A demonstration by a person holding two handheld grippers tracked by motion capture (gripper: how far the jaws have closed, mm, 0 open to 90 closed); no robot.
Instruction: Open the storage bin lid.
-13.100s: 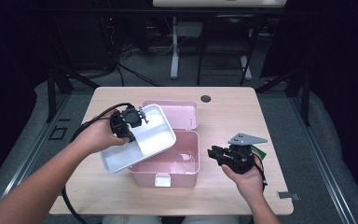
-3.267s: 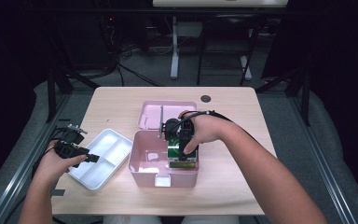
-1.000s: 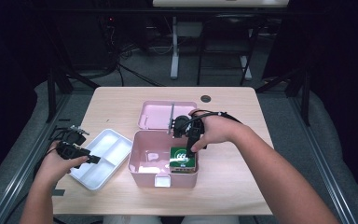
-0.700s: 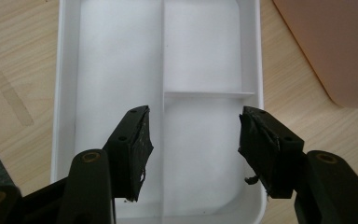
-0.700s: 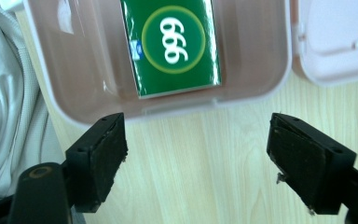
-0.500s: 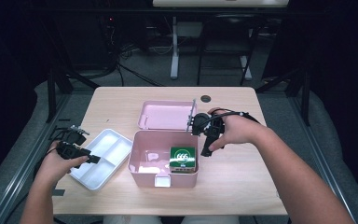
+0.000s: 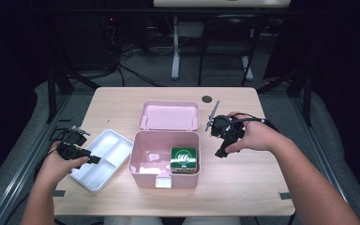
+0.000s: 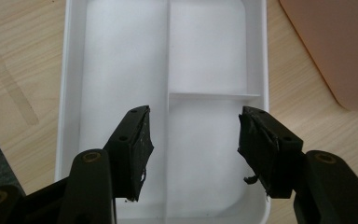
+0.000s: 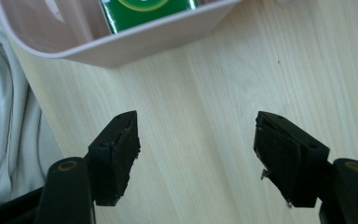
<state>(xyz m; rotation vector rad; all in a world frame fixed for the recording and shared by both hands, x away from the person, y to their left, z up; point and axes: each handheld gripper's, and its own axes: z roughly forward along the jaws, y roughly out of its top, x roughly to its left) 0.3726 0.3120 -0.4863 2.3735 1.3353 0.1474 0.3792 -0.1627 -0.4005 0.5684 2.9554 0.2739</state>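
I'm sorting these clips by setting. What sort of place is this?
Probably a lab or recording studio rather than a home: a small wooden table stands alone on grey floor, ringed by dark curtains, black metal stands and loose cables, with a desk base behind.

High view: fixed above near edge of table (image 7: 122, 103), facing forward and down – whole tabletop in frame, dark floor beyond at top.

Left gripper view: close, looking down along own jaws at white tray (image 8: 70, 93); pink box (image 8: 326, 46) at upper right.

Right gripper view: close over bare wood, box wall (image 9: 135, 42) across upper left.

Shared – high view also shows tray (image 7: 82, 176) at lower left, box (image 7: 138, 154) at centre.
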